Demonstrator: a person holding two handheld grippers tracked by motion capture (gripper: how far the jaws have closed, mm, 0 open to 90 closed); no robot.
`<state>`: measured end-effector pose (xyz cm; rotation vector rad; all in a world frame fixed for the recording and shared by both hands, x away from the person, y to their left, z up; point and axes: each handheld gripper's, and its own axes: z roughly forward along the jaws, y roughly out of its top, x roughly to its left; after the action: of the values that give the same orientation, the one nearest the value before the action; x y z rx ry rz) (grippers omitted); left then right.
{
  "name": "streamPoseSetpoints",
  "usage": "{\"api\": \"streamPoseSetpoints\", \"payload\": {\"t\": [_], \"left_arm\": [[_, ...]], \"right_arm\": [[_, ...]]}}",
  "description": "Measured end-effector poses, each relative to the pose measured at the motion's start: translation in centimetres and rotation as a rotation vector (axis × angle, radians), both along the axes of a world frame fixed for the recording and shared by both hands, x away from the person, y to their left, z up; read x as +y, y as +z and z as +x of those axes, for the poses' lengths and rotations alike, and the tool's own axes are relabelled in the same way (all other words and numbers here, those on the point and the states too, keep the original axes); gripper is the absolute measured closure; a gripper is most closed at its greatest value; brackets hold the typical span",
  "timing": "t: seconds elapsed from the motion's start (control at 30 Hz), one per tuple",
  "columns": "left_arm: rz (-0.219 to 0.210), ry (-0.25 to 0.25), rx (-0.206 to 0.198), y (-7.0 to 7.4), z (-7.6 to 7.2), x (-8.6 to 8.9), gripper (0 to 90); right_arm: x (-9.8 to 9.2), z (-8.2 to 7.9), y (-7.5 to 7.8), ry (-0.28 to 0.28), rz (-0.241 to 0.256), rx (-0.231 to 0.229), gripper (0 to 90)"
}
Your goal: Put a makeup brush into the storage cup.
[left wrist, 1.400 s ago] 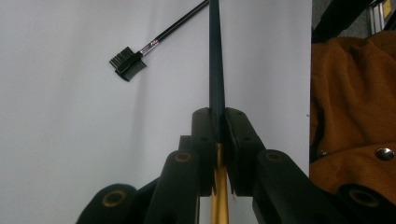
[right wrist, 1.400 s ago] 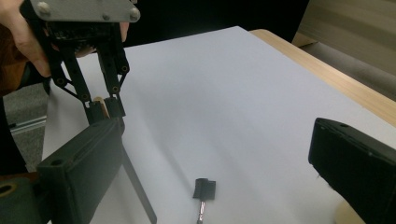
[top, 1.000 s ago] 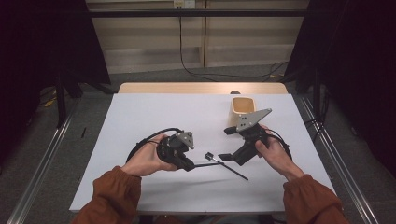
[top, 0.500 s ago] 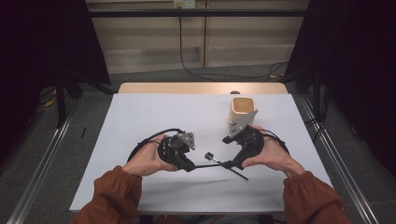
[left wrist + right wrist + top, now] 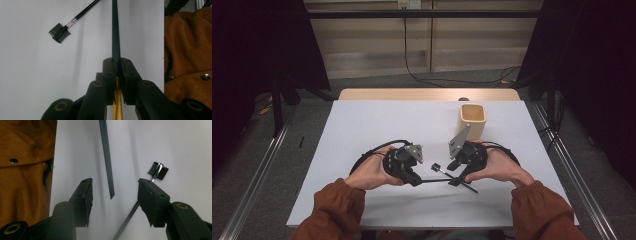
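My left gripper (image 5: 116, 62) is shut on a thin dark stick (image 5: 115, 27) with a gold part behind the jaws. In the high view the left gripper (image 5: 414, 179) sits low on the white table (image 5: 377, 125), and the stick (image 5: 434, 180) reaches right toward my right gripper (image 5: 455, 179). The right gripper (image 5: 113, 185) is open, and the stick's tip (image 5: 110, 191) lies between its jaws without touching them. A small black comb brush (image 5: 59, 32) with a thin handle lies flat on the table. Its head (image 5: 158, 170) lies beyond the right jaw and its handle passes under that jaw.
A beige square cup (image 5: 473, 119) stands upright at the back right, just behind the right hand. Black cables loop behind each gripper. The person's brown sleeves (image 5: 339, 205) come in over the near table edge.
My right gripper has dropped and shifted left from near the cup, so its open jaws now straddle the stick's tip. The left gripper has held still.
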<state>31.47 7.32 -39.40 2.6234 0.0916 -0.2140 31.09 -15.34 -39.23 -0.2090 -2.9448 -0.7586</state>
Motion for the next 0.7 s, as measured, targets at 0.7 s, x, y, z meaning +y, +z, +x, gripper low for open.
{"api": "streamPoseSetpoints", "payload": {"t": [0.7], "left_arm": [[0.005,-0.007,-0.001,-0.4,-0.2,-0.4,83.4]], "right_arm": [[1.5,-0.1,-1.2,0.072,-0.129,0.050,68.1]]}}
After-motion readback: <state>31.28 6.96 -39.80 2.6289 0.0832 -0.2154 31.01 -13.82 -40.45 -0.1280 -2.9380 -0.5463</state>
